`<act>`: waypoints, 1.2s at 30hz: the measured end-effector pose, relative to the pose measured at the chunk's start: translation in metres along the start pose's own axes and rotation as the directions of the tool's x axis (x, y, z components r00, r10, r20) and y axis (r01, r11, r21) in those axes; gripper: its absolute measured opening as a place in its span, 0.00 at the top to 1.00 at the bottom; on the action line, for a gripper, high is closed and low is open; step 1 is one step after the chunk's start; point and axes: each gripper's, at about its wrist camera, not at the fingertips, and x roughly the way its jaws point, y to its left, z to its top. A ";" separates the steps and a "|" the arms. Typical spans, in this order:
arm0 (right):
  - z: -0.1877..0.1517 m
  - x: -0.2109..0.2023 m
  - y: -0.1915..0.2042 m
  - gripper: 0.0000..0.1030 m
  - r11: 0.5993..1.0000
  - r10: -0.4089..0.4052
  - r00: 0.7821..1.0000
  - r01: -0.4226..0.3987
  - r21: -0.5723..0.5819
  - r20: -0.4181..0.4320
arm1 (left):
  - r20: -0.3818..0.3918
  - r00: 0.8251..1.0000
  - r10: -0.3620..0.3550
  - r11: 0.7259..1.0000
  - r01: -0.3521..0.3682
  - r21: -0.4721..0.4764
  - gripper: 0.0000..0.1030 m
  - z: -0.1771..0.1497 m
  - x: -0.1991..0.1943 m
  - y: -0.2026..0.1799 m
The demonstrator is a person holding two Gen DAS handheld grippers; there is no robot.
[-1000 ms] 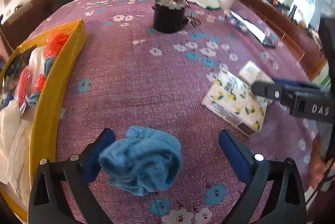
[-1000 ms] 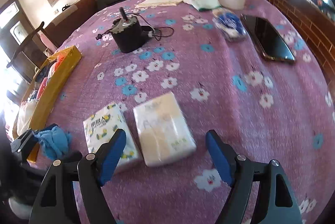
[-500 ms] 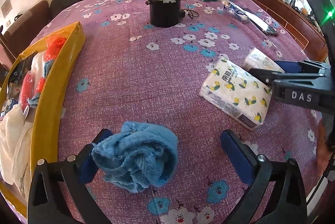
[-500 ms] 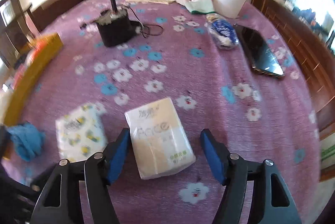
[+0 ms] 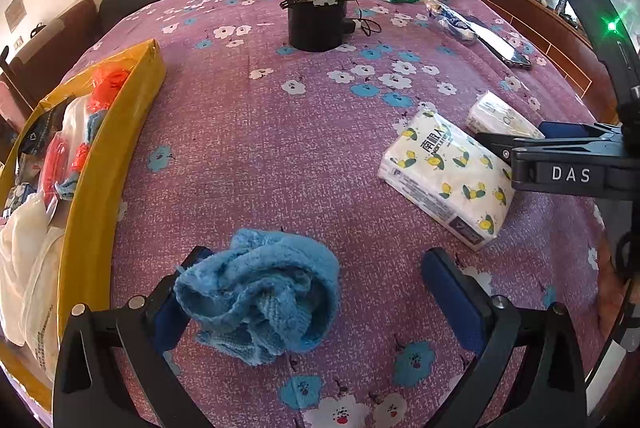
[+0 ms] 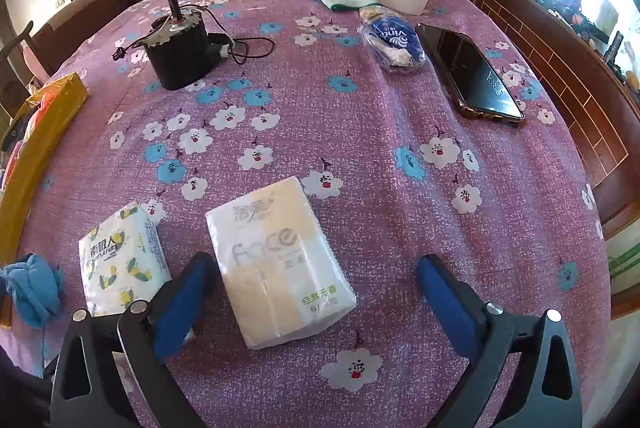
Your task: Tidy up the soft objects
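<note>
Over the last second our left gripper (image 5: 316, 292) has settled, jaws spread, around the blue cloth (image 5: 260, 292) at 6 o'clock, which touches only its left pad. The yellow bin (image 5: 100, 196) waits at 9 o'clock. Our right gripper (image 6: 316, 300) has advanced, likewise unclenched, to straddle the white tissue pack (image 6: 276, 260); the lemon-print pack (image 6: 120, 260) crowds its left finger.
</note>
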 end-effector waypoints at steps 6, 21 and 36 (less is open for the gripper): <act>0.001 0.001 -0.001 0.01 1.000 0.007 1.000 -0.007 0.003 -0.006 | 0.002 1.000 -0.005 1.000 0.005 0.002 0.00 0.000 -0.001 0.000; -0.002 -0.003 0.001 0.01 1.000 0.014 1.000 -0.014 -0.014 -0.007 | 0.117 0.955 -0.272 0.945 0.288 -0.157 0.00 -0.008 -0.016 0.044; -0.005 -0.007 0.001 0.01 0.999 0.020 1.000 -0.021 -0.040 -0.019 | -0.020 0.999 -0.026 0.999 0.027 0.028 0.00 0.007 0.003 0.002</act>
